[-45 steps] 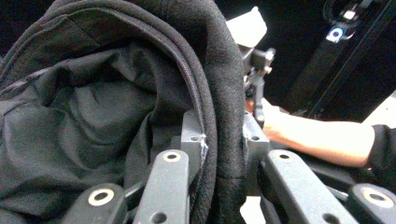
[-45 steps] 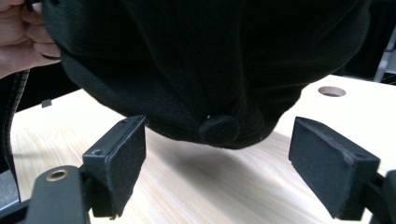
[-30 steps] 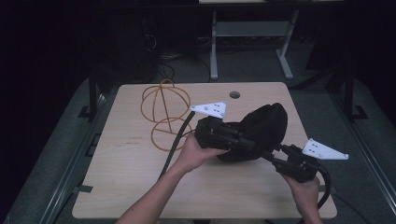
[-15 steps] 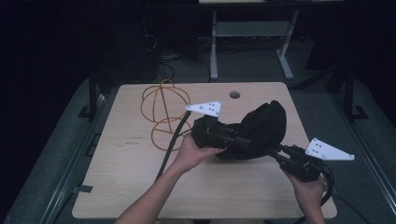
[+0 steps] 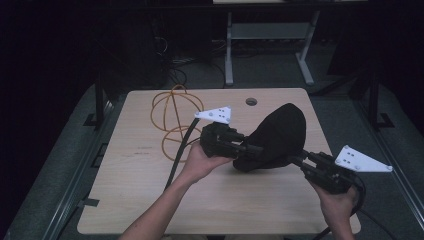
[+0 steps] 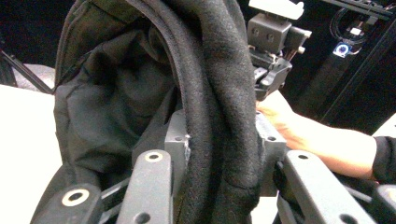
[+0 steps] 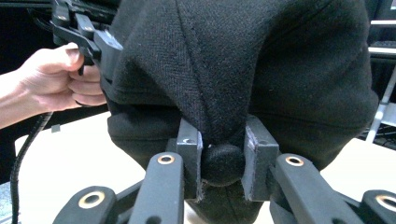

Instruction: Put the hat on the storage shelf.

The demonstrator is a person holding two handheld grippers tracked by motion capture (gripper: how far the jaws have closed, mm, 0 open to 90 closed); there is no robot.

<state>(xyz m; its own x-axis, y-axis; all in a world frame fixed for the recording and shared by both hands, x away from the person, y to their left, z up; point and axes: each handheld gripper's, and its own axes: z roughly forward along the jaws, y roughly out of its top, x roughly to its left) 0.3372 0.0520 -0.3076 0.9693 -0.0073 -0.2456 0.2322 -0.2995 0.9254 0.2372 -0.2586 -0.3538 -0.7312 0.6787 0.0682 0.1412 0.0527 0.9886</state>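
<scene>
Black cap [image 5: 280, 137] upright, apparently crown up, right claw [image 7: 223, 161] clamping it, left claw [image 6: 219, 154] easing open around its rim.

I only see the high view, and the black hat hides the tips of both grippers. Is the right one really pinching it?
Observer: Yes. In the right gripper view, the right gripper has its pads squeezed on a small bump of the black hat.
Operator: And the left one?
Observer: The left gripper has the hat's thick rim between its pads. Its jaws have just been opening a little, yet the rim fills the gap.
Operator: What's inside the hat?
Observer: The left gripper view shows a smoother dark lining.
</scene>
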